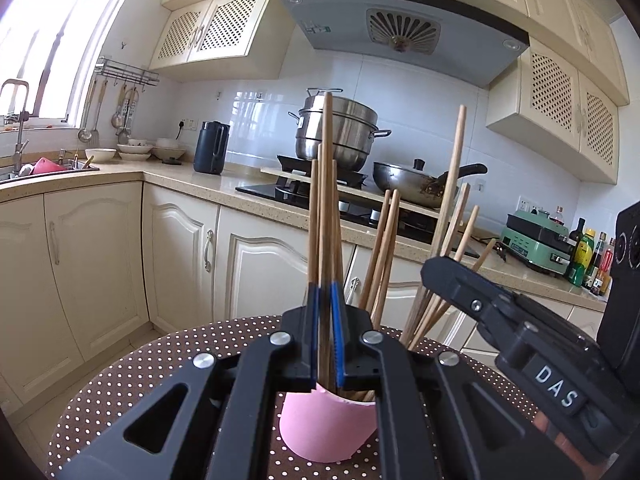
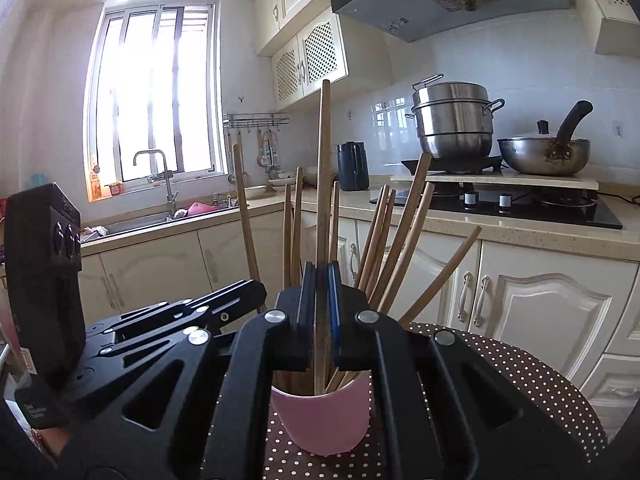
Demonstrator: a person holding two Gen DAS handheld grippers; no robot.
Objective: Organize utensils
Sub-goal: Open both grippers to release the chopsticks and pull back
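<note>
Both grippers, left gripper [image 1: 325, 332] and right gripper [image 2: 319, 312], each pinch wooden chopsticks [image 1: 327, 200] standing in the pink cup [image 1: 328, 428]; sorting seems nearly done, only release left.

Crowding the space above the pink cup [image 1: 328, 428]: wooden chopsticks [image 1: 452, 208] fanning upward and outward. Closing in from both sides and nearly touching: left gripper [image 1: 325, 332] and right gripper [image 2: 319, 312], each pinched on an upright stick. Leaving bare room only on the dotted tabletop [image 2: 532, 380] beside the cup.
</note>
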